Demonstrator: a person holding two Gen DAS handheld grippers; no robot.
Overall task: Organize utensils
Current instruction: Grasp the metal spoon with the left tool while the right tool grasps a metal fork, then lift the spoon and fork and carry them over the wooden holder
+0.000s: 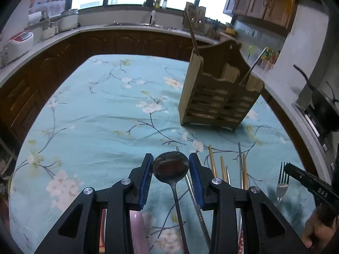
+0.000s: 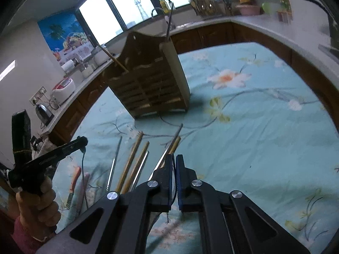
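You hold a glossy metal spoon [image 1: 170,166] over a matt floral cloth [image 1: 106,110]. The slatted caddy [image 1: 220,97] looks like dull wood; chopsticks [image 2: 135,160] show pale wood and shiny steel.

I see the table [image 1: 89,110] w/ the utensil rack [image 1: 220,93] standing toward its far right in my left cam, counter behind it. One chopstick [image 1: 191,31] sticks up from the rack's left compartment, one metal handle [image 1: 253,65] from its right. Loose chopsticks [image 1: 222,167] lie on the cloth in front of the rack, side by side; fork [image 1: 282,182] just right of them. Spoon [image 1: 171,165] sits between left gripper [image 1: 171,170] pads, left of the chopsticks. Right gripper [image 2: 175,169] is right of that pile.
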